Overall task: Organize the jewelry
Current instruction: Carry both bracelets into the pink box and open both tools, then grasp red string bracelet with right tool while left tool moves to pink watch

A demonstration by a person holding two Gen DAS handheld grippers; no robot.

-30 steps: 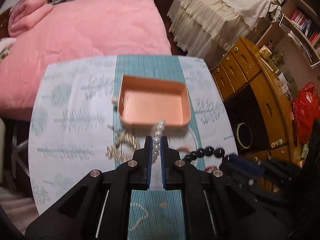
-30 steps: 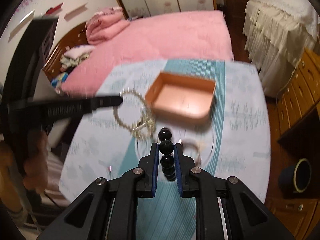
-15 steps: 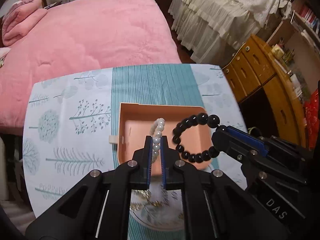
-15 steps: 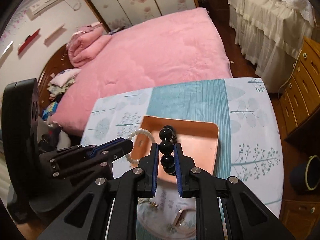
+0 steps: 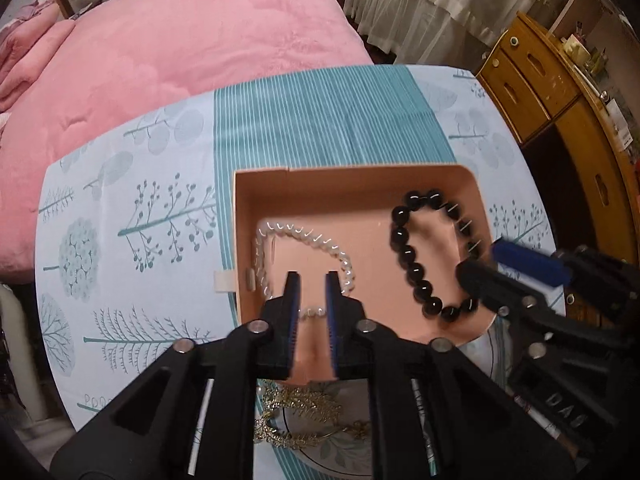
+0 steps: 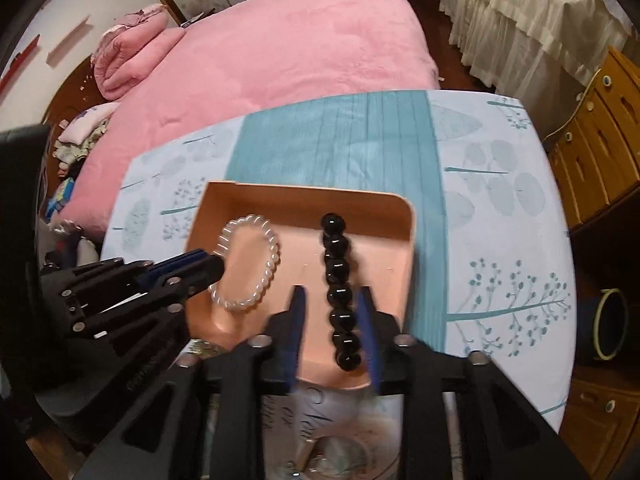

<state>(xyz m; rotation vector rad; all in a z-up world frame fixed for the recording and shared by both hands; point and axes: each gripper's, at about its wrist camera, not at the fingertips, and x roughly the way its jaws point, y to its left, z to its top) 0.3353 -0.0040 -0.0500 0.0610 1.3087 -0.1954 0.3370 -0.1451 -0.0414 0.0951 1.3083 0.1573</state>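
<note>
A pink bed (image 5: 180,48) fills the background behind a table covered with a tablecloth (image 5: 132,216) printed with trees and a striped teal centre band. A wooden dresser (image 5: 560,92) stands to the right of the table.

On the teal band sits an open, shallow peach box (image 5: 360,188). Its near edge overlaps a round plate (image 5: 344,456), on which a gold chain (image 5: 304,412) lies.

The left gripper (image 5: 312,280) is positioned over the near-left part of the box. Its fingers are apart, and nothing is held between them. The right gripper (image 6: 331,296) is positioned over the near-right part of the box. Its fingers are also apart; the beads between them are not clamped.

The black bead bracelet (image 5: 432,252) is in the right half of the box, its loop appearing edge-on in the right wrist view. The white pearl bracelet (image 6: 246,264) lies in the left half of the box, apart from the black one. Both bracelets show slight motion blur.
</note>
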